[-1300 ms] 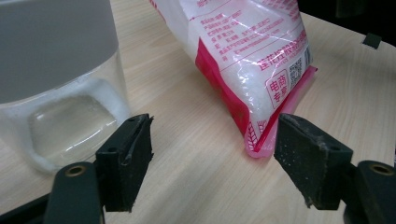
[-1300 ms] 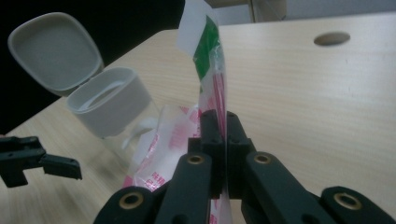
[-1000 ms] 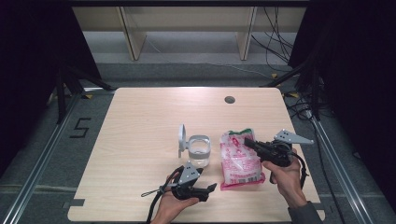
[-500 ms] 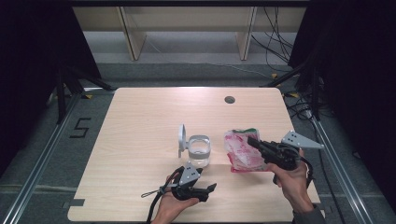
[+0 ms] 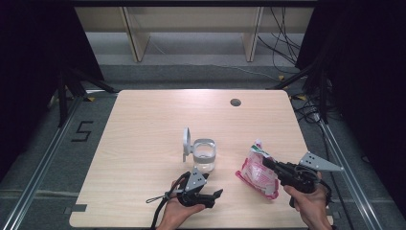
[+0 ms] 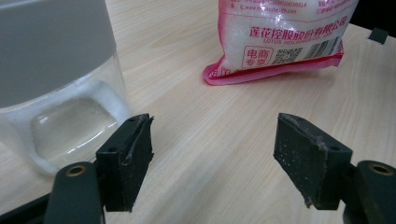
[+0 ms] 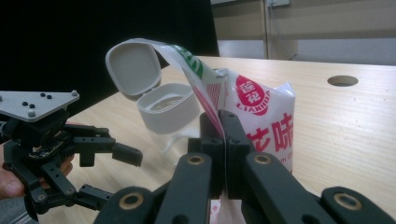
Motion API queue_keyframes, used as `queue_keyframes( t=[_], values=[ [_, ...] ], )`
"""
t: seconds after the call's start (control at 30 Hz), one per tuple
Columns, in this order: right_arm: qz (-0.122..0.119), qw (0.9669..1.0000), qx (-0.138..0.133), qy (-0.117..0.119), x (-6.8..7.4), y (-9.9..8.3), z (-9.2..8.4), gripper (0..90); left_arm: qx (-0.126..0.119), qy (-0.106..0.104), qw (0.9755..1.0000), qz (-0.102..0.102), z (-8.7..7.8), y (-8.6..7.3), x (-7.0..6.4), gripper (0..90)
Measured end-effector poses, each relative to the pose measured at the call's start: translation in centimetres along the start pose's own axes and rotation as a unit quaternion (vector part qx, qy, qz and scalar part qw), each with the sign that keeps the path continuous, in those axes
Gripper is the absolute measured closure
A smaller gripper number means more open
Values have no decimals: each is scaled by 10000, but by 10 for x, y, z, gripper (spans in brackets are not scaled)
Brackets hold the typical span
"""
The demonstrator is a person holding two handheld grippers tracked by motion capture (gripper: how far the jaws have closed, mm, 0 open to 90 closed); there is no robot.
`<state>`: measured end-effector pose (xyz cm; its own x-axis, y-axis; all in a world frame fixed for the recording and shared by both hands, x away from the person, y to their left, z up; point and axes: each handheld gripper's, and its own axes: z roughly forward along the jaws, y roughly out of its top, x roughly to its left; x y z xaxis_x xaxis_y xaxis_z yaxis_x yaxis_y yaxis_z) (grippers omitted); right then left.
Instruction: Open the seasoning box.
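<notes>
Pressed together on the top edge of the pink bag (image 7: 261, 121), the right gripper (image 7: 223, 133) lifts it off the desk (image 5: 143, 134) beside the open jar (image 5: 203, 154) (soft, granular, likely to sag), while the left gripper (image 6: 212, 154) rests fingers spread.

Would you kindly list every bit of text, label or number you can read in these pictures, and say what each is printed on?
"5": taped on the floor left of the table.
"莲花控股股份有限公司" and "LOTUS": red print on the bag, left gripper view.
"电商专享": red box on the bag, beside a QR code and barcode.
"LIANHUA": round red logo on the bag, right gripper view.
Top line of digits on the bag: too small to read.
</notes>
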<state>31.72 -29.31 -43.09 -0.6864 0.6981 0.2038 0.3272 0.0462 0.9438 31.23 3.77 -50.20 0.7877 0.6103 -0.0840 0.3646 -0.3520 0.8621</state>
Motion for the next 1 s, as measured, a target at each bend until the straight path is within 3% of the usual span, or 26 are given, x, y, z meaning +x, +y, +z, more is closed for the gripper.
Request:
queue_keyframes(
  t=[0.03, 0.1, 0.17, 0.2, 0.23, 0.3, 0.33, 0.37, 0.43, 0.47, 0.5, 0.57, 0.6, 0.63, 0.67, 0.77, 0.8, 0.83, 0.87, 0.93, 1.0],
  values=[
    [246, 9996, 71, 88, 1, -1, -1, 900, -61, -72, 9999, -62, 1, 0, -2, 274],
    [404, 9991, 83, 102, 2, -2, -3, 900, -45, -89, 9999, -26, 2, 0, -1, 274],
    [200, 9998, 24, 39, -2, -2, -3, 900, -28, -43, 10000, -6, 6, 0, -2, 277],
    [452, 9989, -83, 128, 0, -3, -2, 900, -82, -97, 9999, -98, 9, 0, -4, 277],
    [383, 9991, -121, 166, -2, -3, -2, 900, -28, -93, 10000, 19, 10, 0, -3, 278],
    [520, 9984, -93, 186, 0, -3, -2, 900, 30, -63, 10000, 70, 15, 0, -4, 280],
    [543, 9984, 30, 127, 2, -1, -4, 900, 3, -91, 9999, 93, 24, 2, -6, 287],
    [483, 9987, -12, 154, 1, -1, -3, 900, 16, -84, 9999, 67, 28, 3, -7, 289],
    [553, 9981, -191, 185, 3, 0, -1, 900, 102, -146, 9995, 279, 37, 6, -11, 296],
    [408, 9989, -169, 157, 2, 1, 0, 900, 137, -146, 9993, 300, 41, 7, -14, 301],
    [516, 9985, -95, 167, 4, 2, -1, 900, 215, -118, 9988, 415, 44, 9, -15, 300],
    [495, 9986, -124, 159, 4, 4, -1, 900, 159, -119, 9991, 371, 52, 12, -21, 297],
    [621, 9975, -259, 198, 6, 5, 1, 900, 111, -113, 9992, 367, 55, 13, -24, 296],
    [457, 9983, -306, 183, 4, 6, 3, 900, 156, -82, 9989, 441, 58, 15, -25, 295],
    [548, 9980, -247, 214, 6, 8, 2, 900, 214, -113, 9984, 504, 60, 16, -26, 293],
    [433, 9981, -381, 227, 5, 13, 6, 900, 296, -9, 9987, 420, 69, 18, -26, 292],
    [526, 9976, -380, 256, 7, 15, 7, 900, 287, -77, 9990, 326, 72, 18, -28, 292],
    [567, 9973, -370, 278, 9, 17, 8, 900, 270, -21, 9987, 440, 72, 19, -29, 293],
    [594, 9970, -370, 339, 10, 18, 9, 900, 233, -75, 9989, 388, 73, 20, -30, 294],
    [443, 9976, -416, 336, 9, 21, 12, 900, 297, 48, 9987, 416, 73, 21, -29, 296],
    [596, 9968, -361, 382, 11, 22, 14, 900, 270, 36, 9987, 429, 72, 22, -30, 300]
  ],
)
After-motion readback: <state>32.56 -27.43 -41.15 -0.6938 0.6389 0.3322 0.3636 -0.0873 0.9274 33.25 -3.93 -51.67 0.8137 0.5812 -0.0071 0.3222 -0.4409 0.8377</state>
